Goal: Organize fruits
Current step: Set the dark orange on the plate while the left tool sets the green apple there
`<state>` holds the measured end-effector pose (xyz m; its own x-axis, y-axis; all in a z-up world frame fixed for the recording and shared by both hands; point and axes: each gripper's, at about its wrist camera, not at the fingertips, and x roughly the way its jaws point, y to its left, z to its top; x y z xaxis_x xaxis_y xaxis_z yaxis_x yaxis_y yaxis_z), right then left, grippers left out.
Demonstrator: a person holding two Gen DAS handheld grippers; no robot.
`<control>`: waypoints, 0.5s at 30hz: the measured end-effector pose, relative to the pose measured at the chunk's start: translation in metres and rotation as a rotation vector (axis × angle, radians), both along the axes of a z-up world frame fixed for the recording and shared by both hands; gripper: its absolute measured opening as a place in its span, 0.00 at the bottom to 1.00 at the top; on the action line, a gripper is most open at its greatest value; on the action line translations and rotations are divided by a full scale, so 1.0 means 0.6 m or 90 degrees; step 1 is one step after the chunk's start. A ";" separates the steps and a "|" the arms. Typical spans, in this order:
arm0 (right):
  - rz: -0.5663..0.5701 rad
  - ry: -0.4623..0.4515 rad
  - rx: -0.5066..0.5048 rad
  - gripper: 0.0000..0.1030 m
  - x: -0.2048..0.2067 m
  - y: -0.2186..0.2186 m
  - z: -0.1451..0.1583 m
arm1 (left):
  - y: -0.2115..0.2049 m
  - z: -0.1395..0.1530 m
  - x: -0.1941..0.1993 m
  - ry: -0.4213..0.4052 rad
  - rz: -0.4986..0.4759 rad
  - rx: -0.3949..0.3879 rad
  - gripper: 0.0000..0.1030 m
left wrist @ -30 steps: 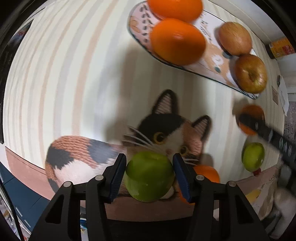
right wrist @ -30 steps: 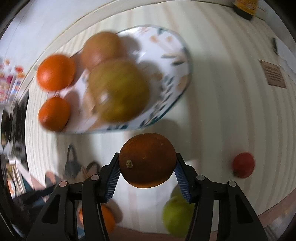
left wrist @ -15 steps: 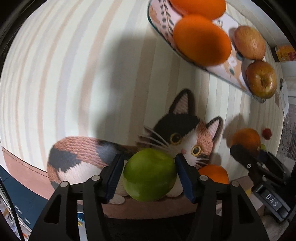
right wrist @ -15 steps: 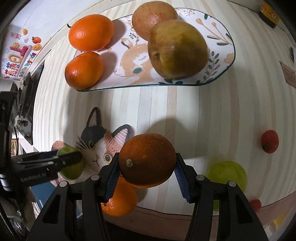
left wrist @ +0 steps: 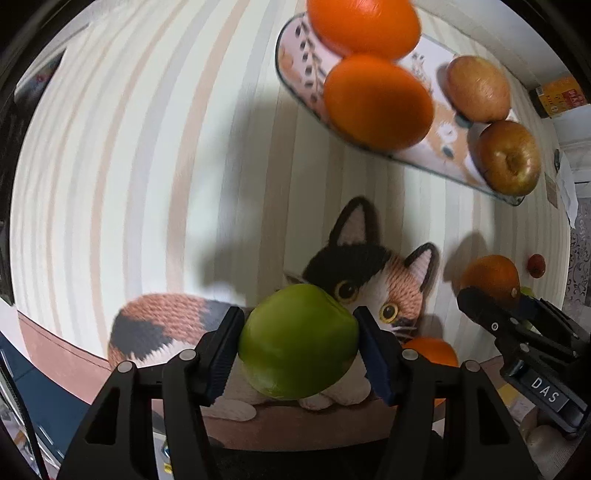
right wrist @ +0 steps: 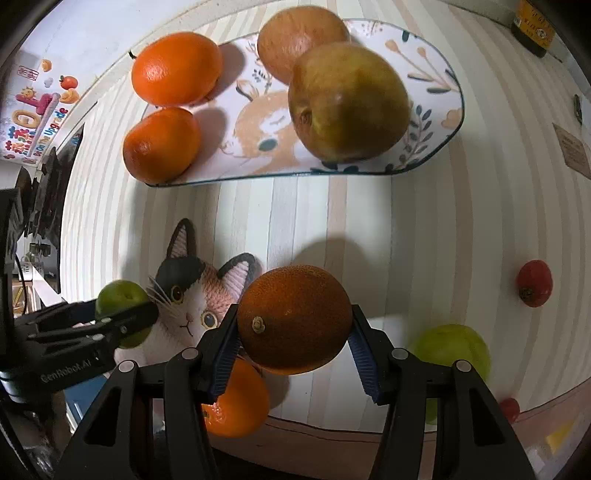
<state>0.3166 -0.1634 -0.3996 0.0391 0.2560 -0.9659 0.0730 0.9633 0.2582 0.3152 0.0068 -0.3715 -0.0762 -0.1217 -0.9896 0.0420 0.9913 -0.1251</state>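
My left gripper (left wrist: 299,343) is shut on a green apple (left wrist: 297,341), held above the cat picture on the cloth; it also shows in the right wrist view (right wrist: 122,314). My right gripper (right wrist: 293,332) is shut on a dark orange (right wrist: 293,319), also seen in the left wrist view (left wrist: 491,280). The patterned oval plate (right wrist: 439,125) lies further away and holds two oranges (right wrist: 177,68) (right wrist: 160,144) and two brownish apples (right wrist: 347,101) (right wrist: 301,35).
On the striped cloth near its front edge lie a loose orange (right wrist: 236,402), a second green apple (right wrist: 452,350) and two small red fruits (right wrist: 533,282) (right wrist: 509,408). A yellow box (right wrist: 532,26) stands by the wall at the far right.
Both grippers kept their fruit. The left view shifted, so the plate looks nearer. The right gripper pulled back from the plate a second ago and has hardly moved since.
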 end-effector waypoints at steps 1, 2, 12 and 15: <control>0.000 -0.004 0.000 0.57 -0.002 -0.001 0.004 | -0.002 0.005 0.008 -0.003 -0.001 -0.001 0.57; -0.002 -0.009 0.002 0.57 -0.002 -0.003 0.010 | -0.007 0.014 0.012 -0.008 -0.001 -0.005 0.57; -0.069 -0.104 0.057 0.56 0.031 -0.087 0.139 | -0.080 0.179 0.099 -0.098 -0.032 -0.114 0.57; -0.102 -0.128 0.055 0.56 0.069 -0.136 0.163 | -0.107 0.192 0.160 -0.108 -0.052 -0.107 0.57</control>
